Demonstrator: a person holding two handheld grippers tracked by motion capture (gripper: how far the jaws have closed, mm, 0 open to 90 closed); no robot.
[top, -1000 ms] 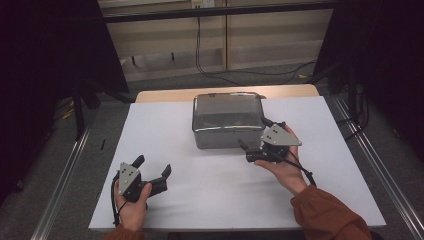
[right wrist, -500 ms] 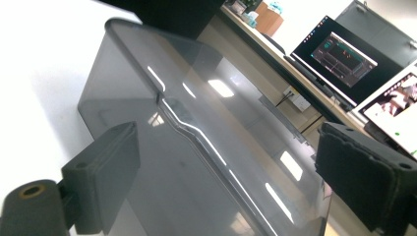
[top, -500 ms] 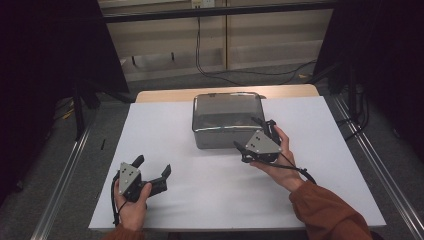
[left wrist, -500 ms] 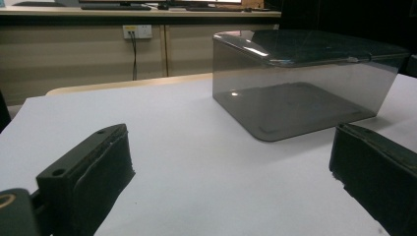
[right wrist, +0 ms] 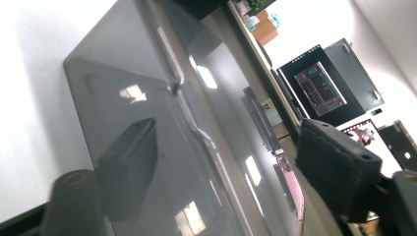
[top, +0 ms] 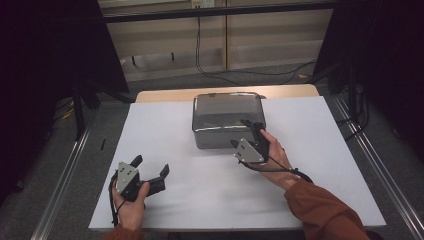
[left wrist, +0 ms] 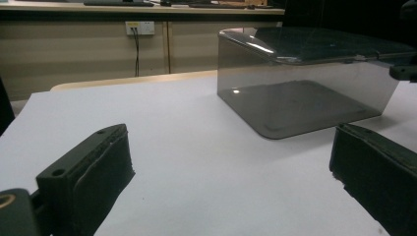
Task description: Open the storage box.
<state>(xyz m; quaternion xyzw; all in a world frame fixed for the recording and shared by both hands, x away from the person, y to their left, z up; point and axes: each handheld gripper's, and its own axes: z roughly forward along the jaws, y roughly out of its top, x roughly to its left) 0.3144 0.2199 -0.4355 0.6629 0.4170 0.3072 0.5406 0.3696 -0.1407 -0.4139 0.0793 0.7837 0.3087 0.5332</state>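
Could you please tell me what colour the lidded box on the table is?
The box is smoky translucent grey, clearest in the left gripper view.

Room: dim, dark at the high view's sides.
Worktop (top: 200, 200): evenly lit, soft shadows beneath both hands.
Box (right wrist: 147, 98): glare streaks, bright reflections on the lid.
Right gripper view: overexposed at left, near jaws blurred.

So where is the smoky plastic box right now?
In the high view the box sits at the far middle of the white table, with the right tongs at its near right corner.
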